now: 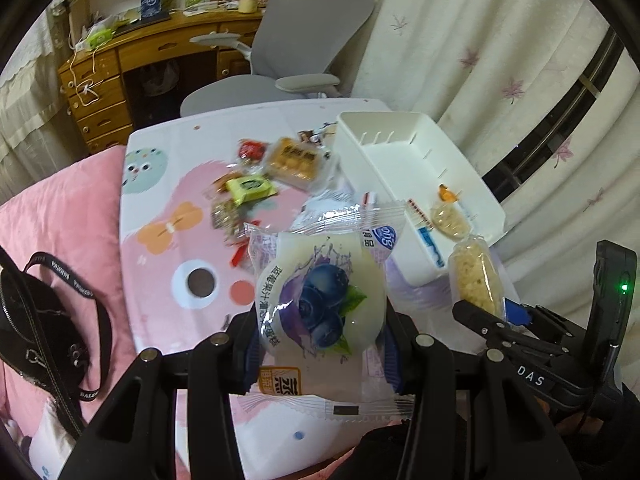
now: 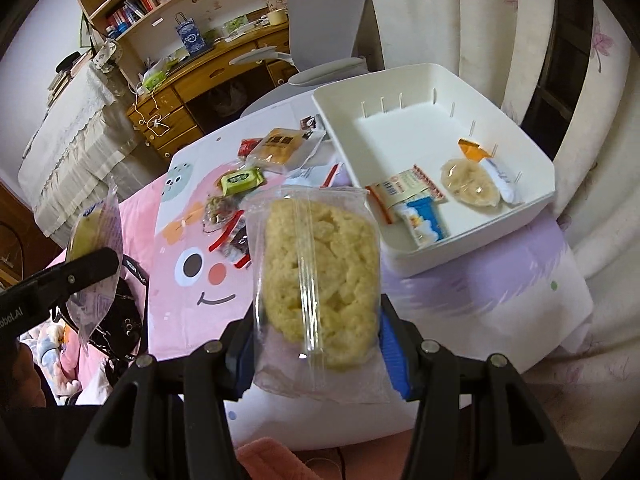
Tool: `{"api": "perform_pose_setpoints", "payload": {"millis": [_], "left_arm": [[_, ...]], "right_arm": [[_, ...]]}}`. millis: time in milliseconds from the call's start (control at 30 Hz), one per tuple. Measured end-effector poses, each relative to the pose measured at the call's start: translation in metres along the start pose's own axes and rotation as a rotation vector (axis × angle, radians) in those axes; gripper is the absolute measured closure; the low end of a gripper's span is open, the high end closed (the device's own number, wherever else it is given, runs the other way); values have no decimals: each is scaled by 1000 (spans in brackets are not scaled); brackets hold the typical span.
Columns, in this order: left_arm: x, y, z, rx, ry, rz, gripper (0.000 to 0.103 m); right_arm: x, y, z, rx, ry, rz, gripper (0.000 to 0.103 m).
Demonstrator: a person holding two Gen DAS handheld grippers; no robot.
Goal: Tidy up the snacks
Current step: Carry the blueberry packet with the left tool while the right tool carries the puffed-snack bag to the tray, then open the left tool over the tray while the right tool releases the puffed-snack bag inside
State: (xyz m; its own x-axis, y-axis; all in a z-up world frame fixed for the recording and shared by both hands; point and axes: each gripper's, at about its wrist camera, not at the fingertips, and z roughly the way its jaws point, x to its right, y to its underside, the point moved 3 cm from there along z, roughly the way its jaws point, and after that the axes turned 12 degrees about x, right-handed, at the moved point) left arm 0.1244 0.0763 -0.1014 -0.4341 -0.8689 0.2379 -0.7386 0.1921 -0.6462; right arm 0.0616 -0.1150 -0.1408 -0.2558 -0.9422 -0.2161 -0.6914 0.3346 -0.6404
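White storage bin (image 2: 532, 200) is where both held snacks belong (each raised above the table), so the left gripper (image 1: 320, 344), clamping the blueberry cake packet (image 1: 320, 292), and right gripper (image 2: 316, 340), clamping the rice cracker packet (image 2: 320, 284), should release low inside.

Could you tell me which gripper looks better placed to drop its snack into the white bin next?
Probably the right. The right gripper holds the rice cracker pack nearer the white bin. The left gripper, with its blueberry cake pack, sits further from it.
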Motion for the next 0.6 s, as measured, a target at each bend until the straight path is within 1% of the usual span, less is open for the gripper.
{"api": "perform_pose_setpoints", "payload": {"millis": [300, 600], "left_arm": [[57, -21, 28, 34, -26, -46, 57], [119, -26, 61, 71, -45, -130, 57]], "right_arm": [[53, -43, 8, -13, -64, -69, 50], [107, -80, 22, -40, -140, -173, 50]]}}
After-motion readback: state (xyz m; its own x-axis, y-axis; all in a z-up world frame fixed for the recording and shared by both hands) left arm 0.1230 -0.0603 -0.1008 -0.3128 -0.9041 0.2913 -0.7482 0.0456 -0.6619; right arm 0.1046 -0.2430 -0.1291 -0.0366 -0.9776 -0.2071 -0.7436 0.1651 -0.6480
